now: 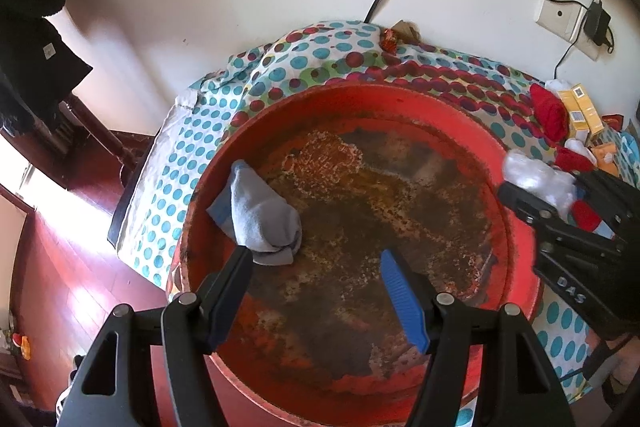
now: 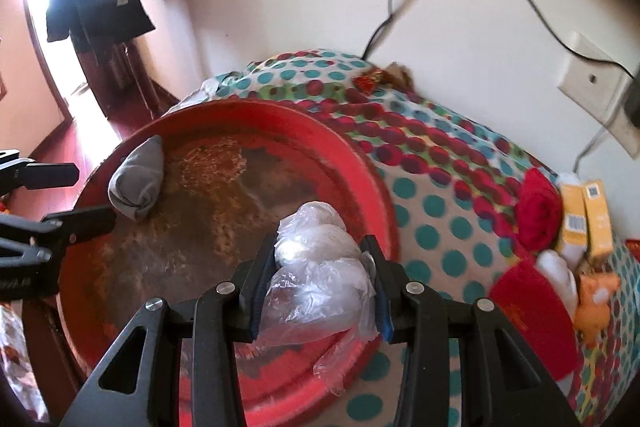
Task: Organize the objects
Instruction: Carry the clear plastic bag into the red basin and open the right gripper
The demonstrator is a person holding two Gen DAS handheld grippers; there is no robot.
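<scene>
Presently, catalogued by view, with the red basin as landmark.

Left wrist view:
- red basin [image 1: 400, 107]: large, round, its floor worn brown; stands on a polka-dot cloth [image 1: 192, 155] against a white wall.
- grey sock [image 1: 260, 215]: bundled, lying inside the basin at its left side, just beyond the tip of the left finger.
- left gripper [image 1: 316, 267]: above the near part of the basin, jaws spread wide, nothing between them; one blue pad faces the camera.
- right gripper [image 1: 532, 195]: enters over the basin's right rim, clamped on a clear plastic bag [image 1: 536, 179].
- red cloth roll [image 1: 550, 111]: on the dotted cloth right of the basin, beside yellow boxes [image 1: 580, 107].
- wall socket [image 1: 560, 15]: on the wall beyond the basin to the right, with a black adapter plugged in.

Right wrist view (somewhat blurred):
- right gripper [image 2: 320, 267]: jaws narrow, pads pressed on both sides of the crumpled clear plastic bag [image 2: 320, 267], held above the basin's right half.
- red basin [image 2: 360, 163]: fills the lower left.
- grey sock [image 2: 138, 183]: inside the basin by its left rim.
- left gripper [image 2: 84, 195]: at the basin's left edge, fingers apart, the lower tip just beside the sock.
- red cloth roll [image 2: 538, 215], yellow boxes [image 2: 588, 223], a red envelope [image 2: 536, 311] and an orange toy [image 2: 598, 299]: on the dotted cloth right of the basin.
</scene>
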